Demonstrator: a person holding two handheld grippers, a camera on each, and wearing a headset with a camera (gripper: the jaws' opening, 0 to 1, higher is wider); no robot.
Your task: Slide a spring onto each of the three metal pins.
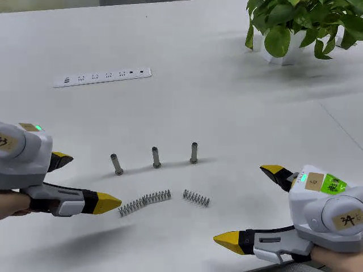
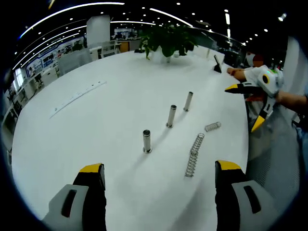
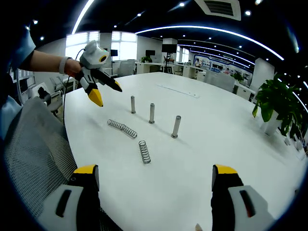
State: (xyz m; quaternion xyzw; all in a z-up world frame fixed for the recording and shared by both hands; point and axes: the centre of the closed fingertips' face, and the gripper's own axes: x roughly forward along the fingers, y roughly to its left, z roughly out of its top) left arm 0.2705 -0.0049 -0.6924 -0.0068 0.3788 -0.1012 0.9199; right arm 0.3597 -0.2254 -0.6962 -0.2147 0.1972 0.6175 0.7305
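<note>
Head view: nearest, the left claw [image 1: 93,180] and right claw [image 1: 241,203] hover, both spread wide, holding nothing. Between them a longer spring [image 1: 144,202] and a shorter spring [image 1: 196,197] lie on the tabletop [image 1: 238,113]. Just beyond, three bare pins [image 1: 155,157] stand upright in a row.

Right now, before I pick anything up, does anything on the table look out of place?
Mostly fine: the three pins stand upright and bare. One oddity: beside the short spring lies a longer coil with a bend midway, probably two springs end to end, perhaps hooked together; I cannot tell.
</note>
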